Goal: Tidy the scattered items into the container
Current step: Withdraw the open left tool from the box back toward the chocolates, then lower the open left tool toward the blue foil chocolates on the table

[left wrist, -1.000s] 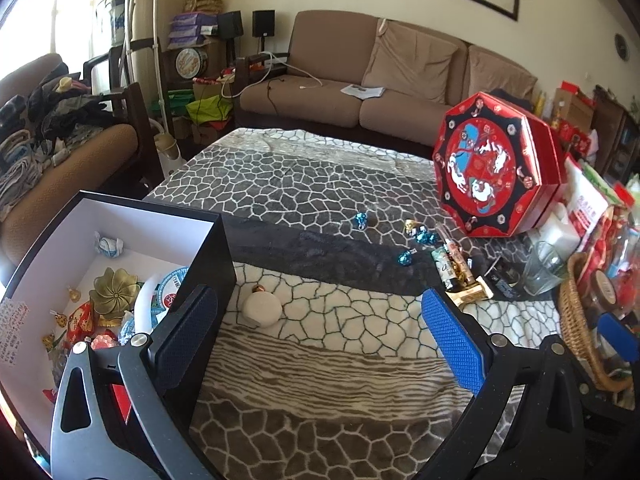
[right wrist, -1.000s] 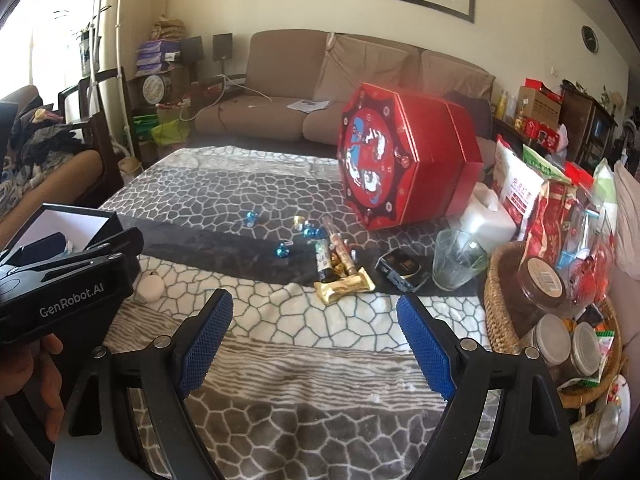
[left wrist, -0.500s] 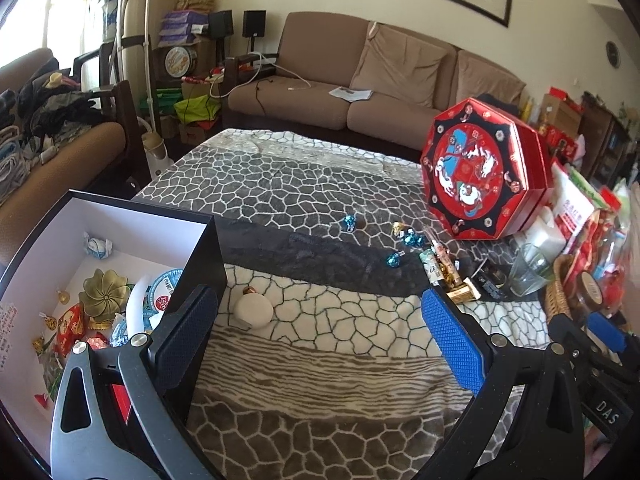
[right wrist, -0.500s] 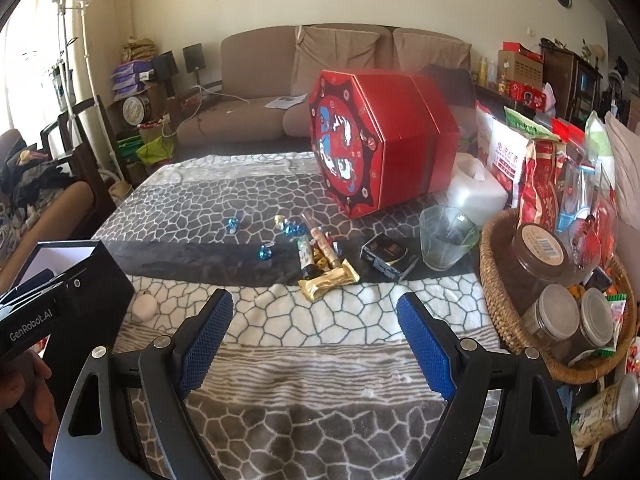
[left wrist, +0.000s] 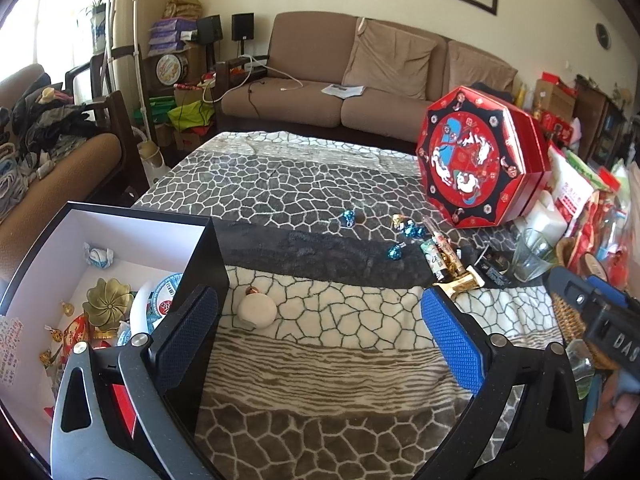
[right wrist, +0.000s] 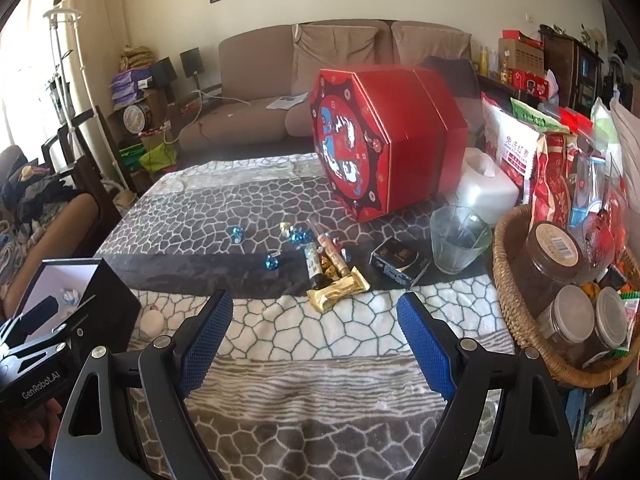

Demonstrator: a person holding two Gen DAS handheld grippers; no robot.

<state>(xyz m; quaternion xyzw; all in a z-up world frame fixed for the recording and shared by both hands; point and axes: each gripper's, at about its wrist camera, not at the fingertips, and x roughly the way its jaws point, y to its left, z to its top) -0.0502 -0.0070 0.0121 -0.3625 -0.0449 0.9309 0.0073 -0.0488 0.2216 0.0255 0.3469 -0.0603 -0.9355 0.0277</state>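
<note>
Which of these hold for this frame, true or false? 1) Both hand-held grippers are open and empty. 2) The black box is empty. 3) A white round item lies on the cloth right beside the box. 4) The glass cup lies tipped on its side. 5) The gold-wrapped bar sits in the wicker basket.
1) True: the left hand-held gripper and the right hand-held gripper are both open, holding nothing.
2) False: the black box already holds several items.
3) True: the white round item lies by its wall.
4) False: the glass cup stands upright.
5) False: the gold-wrapped bar lies on the cloth, apart from the wicker basket.
</note>
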